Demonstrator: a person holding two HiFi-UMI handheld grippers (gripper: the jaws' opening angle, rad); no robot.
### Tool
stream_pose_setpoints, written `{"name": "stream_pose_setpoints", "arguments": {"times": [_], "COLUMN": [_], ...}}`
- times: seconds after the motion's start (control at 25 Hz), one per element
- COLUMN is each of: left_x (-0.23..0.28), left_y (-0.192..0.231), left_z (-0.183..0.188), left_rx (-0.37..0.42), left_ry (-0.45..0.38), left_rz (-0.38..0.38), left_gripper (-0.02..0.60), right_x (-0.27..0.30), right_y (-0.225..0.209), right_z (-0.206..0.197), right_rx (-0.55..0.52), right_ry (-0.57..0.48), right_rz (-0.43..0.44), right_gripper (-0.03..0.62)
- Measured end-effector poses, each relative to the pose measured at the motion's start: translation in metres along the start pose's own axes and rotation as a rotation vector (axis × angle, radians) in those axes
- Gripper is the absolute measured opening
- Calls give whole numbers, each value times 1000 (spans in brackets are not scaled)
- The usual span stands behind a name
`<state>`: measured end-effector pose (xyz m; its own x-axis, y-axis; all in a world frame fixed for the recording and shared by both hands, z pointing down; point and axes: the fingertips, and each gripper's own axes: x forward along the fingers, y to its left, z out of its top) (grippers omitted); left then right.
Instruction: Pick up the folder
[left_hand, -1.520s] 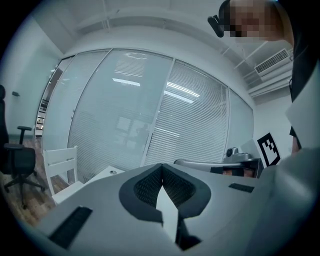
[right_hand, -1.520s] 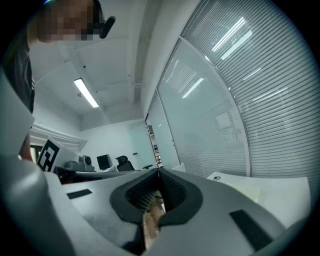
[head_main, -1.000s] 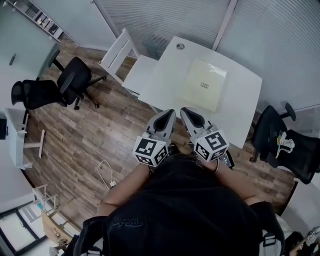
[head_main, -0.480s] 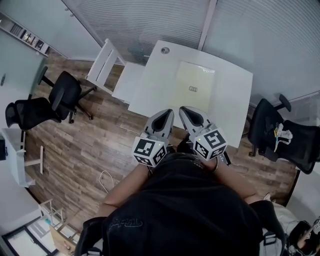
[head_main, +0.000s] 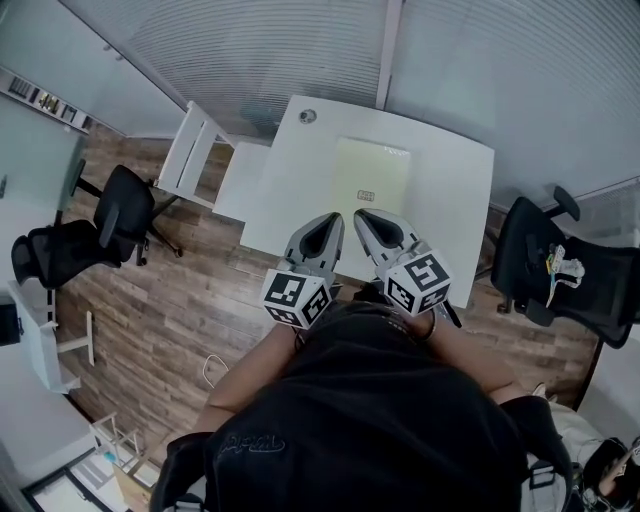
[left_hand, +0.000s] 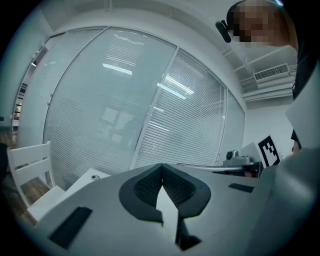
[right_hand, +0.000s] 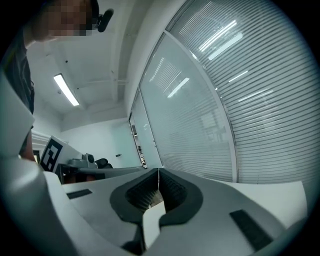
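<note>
A pale yellow folder (head_main: 371, 174) lies flat on the white table (head_main: 300, 190), with a small label near its front edge. My left gripper (head_main: 329, 217) is held over the table's near edge, short of the folder, and its jaws are shut with nothing in them. My right gripper (head_main: 363, 215) hangs beside it, also shut and empty. In the left gripper view the left gripper (left_hand: 161, 166) has its tips closed together, and in the right gripper view the right gripper (right_hand: 158, 171) does too.
A white chair (head_main: 205, 160) stands at the table's left side. Black office chairs sit at the left (head_main: 112, 215) and right (head_main: 545, 265). Blinds cover the glass wall (head_main: 300, 50) behind the table. A small round fitting (head_main: 307, 116) sits at the table's far left corner.
Both grippers and the person have moved toward the table together; their tips now reach over its near edge, and the folder lies closer in front of them.
</note>
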<state>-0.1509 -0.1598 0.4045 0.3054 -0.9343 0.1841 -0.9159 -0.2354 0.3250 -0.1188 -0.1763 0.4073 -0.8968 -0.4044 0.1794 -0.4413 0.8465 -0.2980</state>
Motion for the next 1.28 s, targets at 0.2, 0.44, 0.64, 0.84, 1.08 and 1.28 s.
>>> {"name": "stream_pose_setpoints", "arguments": {"times": [0.2, 0.44, 0.64, 0.84, 1.08, 1.28], "left_x": [41, 77, 102, 115, 118, 111], "left_y": [-11, -17, -11, -2, 23, 58], "left_z": [0, 8, 14, 30, 47, 57], "left_rx": [4, 26, 31, 31, 35, 42], "left_ry": [12, 21, 31, 26, 33, 40], "left_rz": [-21, -56, -91, -159, -235, -280], "left_gripper": [12, 12, 12, 12, 12, 12], "right_x": [-10, -22, -25, -16, 7, 34], "right_y": [-40, -83, -106, -111, -109, -95], "right_z": [11, 20, 25, 35, 46, 47], "right_rx": [-2, 14, 24, 31, 39, 42], "right_ry": [-21, -41, -49, -72, -107, -118], "right_rz": [-36, -114, -188, -257, -341, -393], "right_gripper": [20, 20, 20, 20, 20, 21]}}
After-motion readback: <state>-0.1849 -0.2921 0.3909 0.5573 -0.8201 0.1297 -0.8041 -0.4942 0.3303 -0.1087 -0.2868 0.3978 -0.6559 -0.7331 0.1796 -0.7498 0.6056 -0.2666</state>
